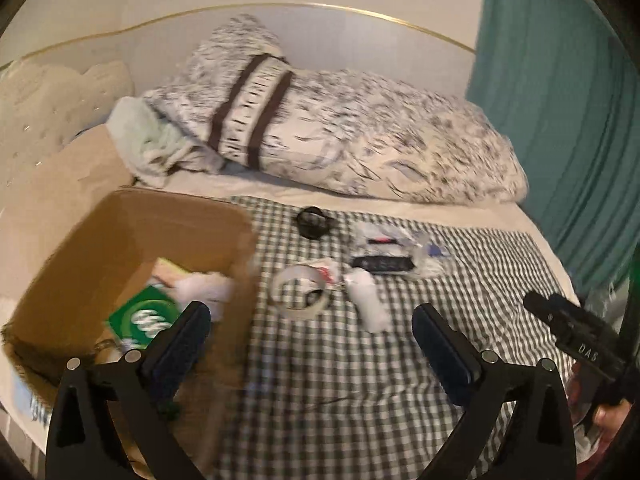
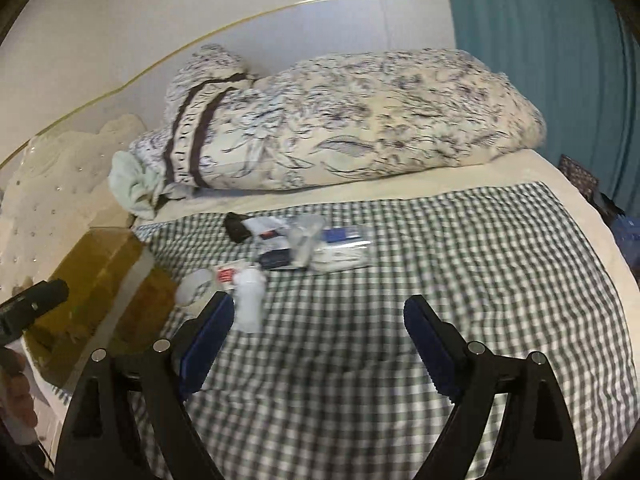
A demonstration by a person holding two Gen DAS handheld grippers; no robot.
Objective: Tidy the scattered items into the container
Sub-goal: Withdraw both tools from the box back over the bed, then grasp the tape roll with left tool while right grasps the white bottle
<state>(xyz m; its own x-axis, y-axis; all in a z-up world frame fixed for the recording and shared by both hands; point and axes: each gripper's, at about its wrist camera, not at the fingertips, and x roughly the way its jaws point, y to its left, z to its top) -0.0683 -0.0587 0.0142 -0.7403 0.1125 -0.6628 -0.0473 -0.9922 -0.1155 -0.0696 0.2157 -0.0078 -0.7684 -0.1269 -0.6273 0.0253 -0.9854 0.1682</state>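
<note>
The scattered items are lying in a loose cluster on the green-and-white checked cloth [image 1: 400, 360] spread over the bed: a white roll of tape [image 1: 301, 291], a small white plastic bottle [image 1: 366, 300] lying on its side just beside it, a flat black rectangular case [image 1: 382, 264], a round black ring-shaped object [image 1: 313, 221] farther back, and a clear plastic pouch [image 2: 340, 250] with white and blue contents. The open brown cardboard box [image 1: 132, 240] is sitting at the left edge of the cloth, already holding a green-and-white packet [image 1: 144, 318] and some crumpled white material. The left claw [image 1: 311, 334] is pointing downward over the box's near right wall, its jaws standing wide with nothing between them, the left finger over the box interior and the right one over the cloth. The right claw [image 2: 318, 326] is tilting down over the bare checked cloth to the right of the cluster, also spread wide and empty, its left finger overlapping the white bottle in that view. A hand [image 1: 608, 416] is gripping the right claw's black handle at the edge of the left view. Behind the items, a folded floral-print duvet [image 2: 360, 120] with a brown-striped band is resting against the pale wall, a pale green towel [image 2: 134, 186] is bunched at its left end, and a teal curtain [image 1: 560, 100] is hanging on the right.
</note>
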